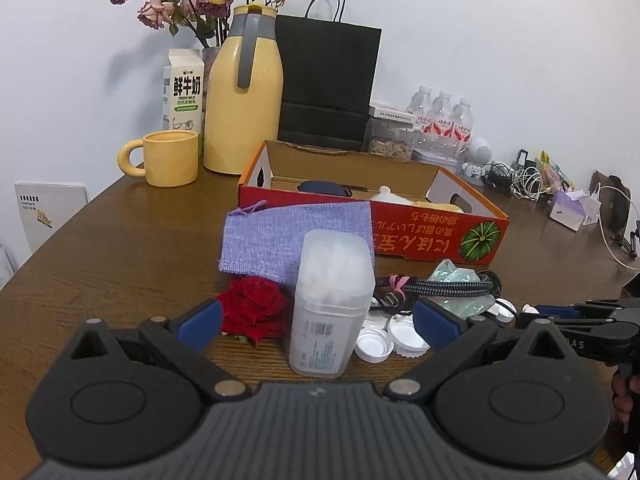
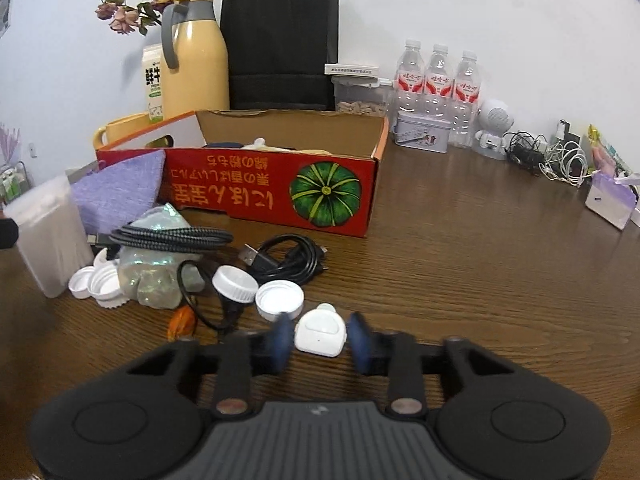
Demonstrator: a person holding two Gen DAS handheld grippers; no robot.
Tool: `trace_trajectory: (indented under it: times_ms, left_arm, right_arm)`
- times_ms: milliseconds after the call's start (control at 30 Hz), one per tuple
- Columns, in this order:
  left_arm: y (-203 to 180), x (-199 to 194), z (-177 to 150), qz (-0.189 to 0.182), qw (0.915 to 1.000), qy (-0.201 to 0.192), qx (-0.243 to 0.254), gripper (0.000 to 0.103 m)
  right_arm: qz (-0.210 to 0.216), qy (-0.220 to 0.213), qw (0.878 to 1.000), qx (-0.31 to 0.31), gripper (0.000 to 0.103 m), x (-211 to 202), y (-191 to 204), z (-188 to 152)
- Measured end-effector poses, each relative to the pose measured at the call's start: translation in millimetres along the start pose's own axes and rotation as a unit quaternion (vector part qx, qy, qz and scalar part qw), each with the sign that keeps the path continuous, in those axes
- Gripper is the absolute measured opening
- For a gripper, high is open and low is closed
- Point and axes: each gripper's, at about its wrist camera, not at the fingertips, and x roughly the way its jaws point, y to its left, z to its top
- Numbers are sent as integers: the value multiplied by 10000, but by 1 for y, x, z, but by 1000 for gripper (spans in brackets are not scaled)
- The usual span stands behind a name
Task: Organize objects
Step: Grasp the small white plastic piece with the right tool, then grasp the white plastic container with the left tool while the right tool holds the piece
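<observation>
Right wrist view: right gripper (image 2: 320,340) spread around white earbud case (image 2: 321,332), pads seemingly not touching. Left gripper (image 1: 316,316) spread around swab container (image 1: 330,304). Next: close, lift toward red box (image 2: 256,188) at 11 o'clock.

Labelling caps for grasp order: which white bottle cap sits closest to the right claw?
The open-side-up white cap, just left of the right claw. The tilted cap and the pair by the cotton swab box lie farther left.
</observation>
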Motion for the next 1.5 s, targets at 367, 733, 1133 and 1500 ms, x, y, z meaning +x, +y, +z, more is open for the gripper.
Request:
trace_trajectory:
  times_ms: [367, 733, 1133, 1500]
  left_arm:
    - [-8, 24, -6, 251, 9996, 150, 1, 103]
    - [-15, 37, -9, 590, 9981, -176, -48, 75]
    - [-19, 47, -11, 342, 9994, 20, 20, 43]
    - [-19, 39, -11, 381, 9992, -143, 27, 42]
  right_arm:
    - [-57, -587, 9983, 17, 26, -19, 1, 0]
    - [-148, -759, 9968, -183, 26, -24, 7, 0]
    - [-170, -801, 9964, -219, 26, -25, 9, 0]
    - [-165, -893, 9954, -292, 26, -27, 12, 0]
